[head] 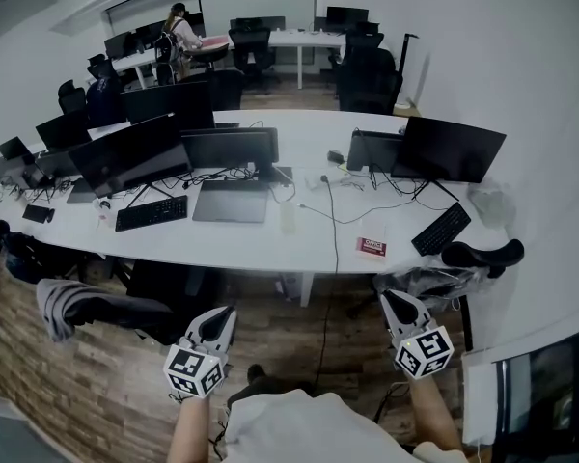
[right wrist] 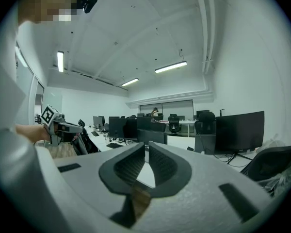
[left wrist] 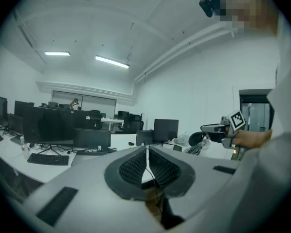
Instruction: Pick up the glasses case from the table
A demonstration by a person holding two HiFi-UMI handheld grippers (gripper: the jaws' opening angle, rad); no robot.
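Observation:
In the head view both grippers are held low over the wooden floor, short of the long white table (head: 270,249). My left gripper (head: 224,313) and my right gripper (head: 391,300) point toward the table with their jaws together and nothing between them. The left gripper view shows its pads (left wrist: 136,166) meeting at the tip, and the right gripper view shows the same for its pads (right wrist: 132,165). A small red flat item (head: 371,247) lies near the table's front edge, ahead of the right gripper. I cannot make out a glasses case for certain.
Monitors (head: 450,149), keyboards (head: 151,212) (head: 440,229), a closed laptop (head: 231,202) and cables crowd the table. A black chair (head: 482,255) stands at the right, and a chair draped with grey cloth (head: 69,305) at the left. A person (head: 179,27) sits far back.

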